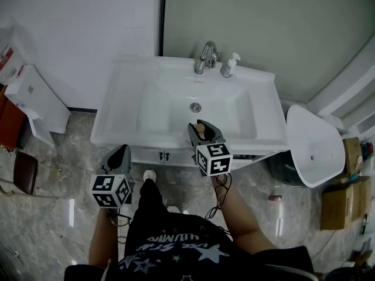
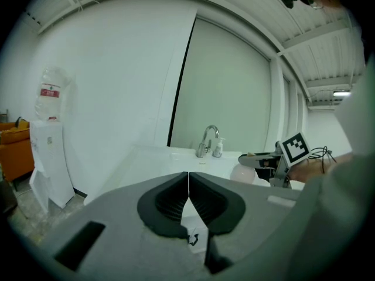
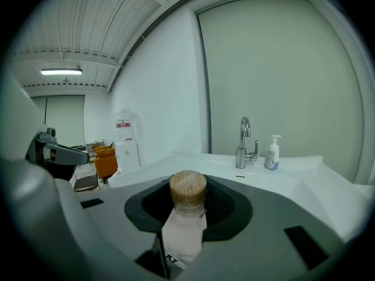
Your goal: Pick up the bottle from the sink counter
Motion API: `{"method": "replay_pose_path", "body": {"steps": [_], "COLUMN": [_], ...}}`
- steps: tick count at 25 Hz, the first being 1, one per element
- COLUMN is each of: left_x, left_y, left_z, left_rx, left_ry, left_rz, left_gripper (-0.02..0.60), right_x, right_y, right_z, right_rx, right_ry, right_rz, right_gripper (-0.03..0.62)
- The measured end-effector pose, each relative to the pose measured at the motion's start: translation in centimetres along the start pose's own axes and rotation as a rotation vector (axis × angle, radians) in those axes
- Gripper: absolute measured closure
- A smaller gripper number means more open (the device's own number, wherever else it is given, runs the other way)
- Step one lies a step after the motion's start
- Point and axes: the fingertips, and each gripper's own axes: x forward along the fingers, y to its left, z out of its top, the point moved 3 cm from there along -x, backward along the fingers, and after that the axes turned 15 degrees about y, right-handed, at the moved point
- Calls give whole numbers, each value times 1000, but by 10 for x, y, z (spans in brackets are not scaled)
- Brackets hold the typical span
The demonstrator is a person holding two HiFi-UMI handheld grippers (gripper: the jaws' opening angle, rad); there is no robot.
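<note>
My right gripper [image 3: 187, 206] is shut on a pale frosted bottle [image 3: 185, 227] with a round wooden cap [image 3: 188, 187]. In the head view that gripper [image 1: 204, 132] hangs over the front edge of the white sink counter [image 1: 117, 113], and the bottle's cap [image 1: 201, 128] shows between its jaws. My left gripper [image 2: 188, 201] is shut with nothing in it, its jaws meeting along a thin line. It hangs lower and to the left [image 1: 118, 158], in front of the counter and above the floor.
A chrome faucet [image 1: 206, 57] and a white pump dispenser [image 1: 229, 65] stand at the back of the basin [image 1: 193, 113]. A white water dispenser [image 1: 35, 101] stands at the left, a white bin [image 1: 313, 145] and cardboard boxes [image 1: 343, 195] at the right. The person's legs are below.
</note>
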Motion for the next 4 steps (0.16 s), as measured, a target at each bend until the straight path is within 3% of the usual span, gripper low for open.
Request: {"method": "replay_pose_path", "body": {"steps": [4], "left_x": [-10], "left_y": [-6], "left_z": [-10], "left_rx": [-4], "left_ry": [3], "left_rz": [8], "left_gripper": [561], "right_x": [-10], "right_y": [4], "right_z": [-9], "right_rx": [-2], "right_ry": [2], "right_rz": [7], "right_gripper": [470]}}
